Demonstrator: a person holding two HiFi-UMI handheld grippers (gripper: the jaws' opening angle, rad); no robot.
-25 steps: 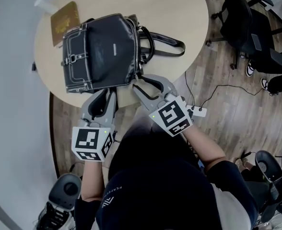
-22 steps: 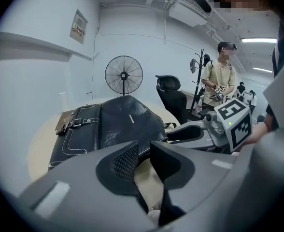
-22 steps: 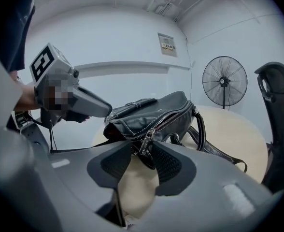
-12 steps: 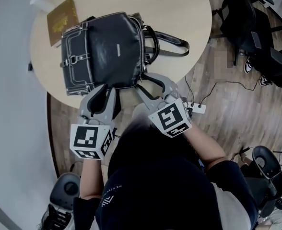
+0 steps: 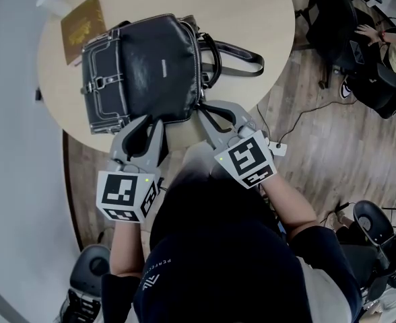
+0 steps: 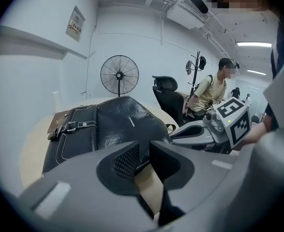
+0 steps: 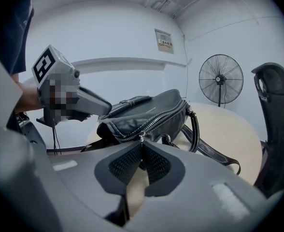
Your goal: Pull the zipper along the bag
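Observation:
A black leather bag (image 5: 151,66) lies flat on the round table (image 5: 265,19), its zipper running along the right side. My left gripper (image 5: 152,121) holds the bag's near edge, with the black leather (image 6: 118,124) pinched between its pads (image 6: 127,158). My right gripper (image 5: 202,108) is at the bag's near right corner. Its jaws are closing, and in the right gripper view (image 7: 141,146) the pads meet on the metal zipper pull (image 7: 141,139), which sticks up from between them. The zipper teeth (image 7: 161,120) run away from the pull along the bag.
A brown book (image 5: 83,20) lies beside the bag at the table's far left. The bag's strap (image 5: 242,66) loops to the right. Office chairs (image 5: 346,32) and a seated person (image 5: 386,46) are on the right. A power strip (image 5: 277,149) lies on the floor. A standing fan (image 6: 119,75) is behind.
My right gripper's jaws went from wide apart to closed at the bag's near right corner. The left gripper stayed on the bag's near edge.

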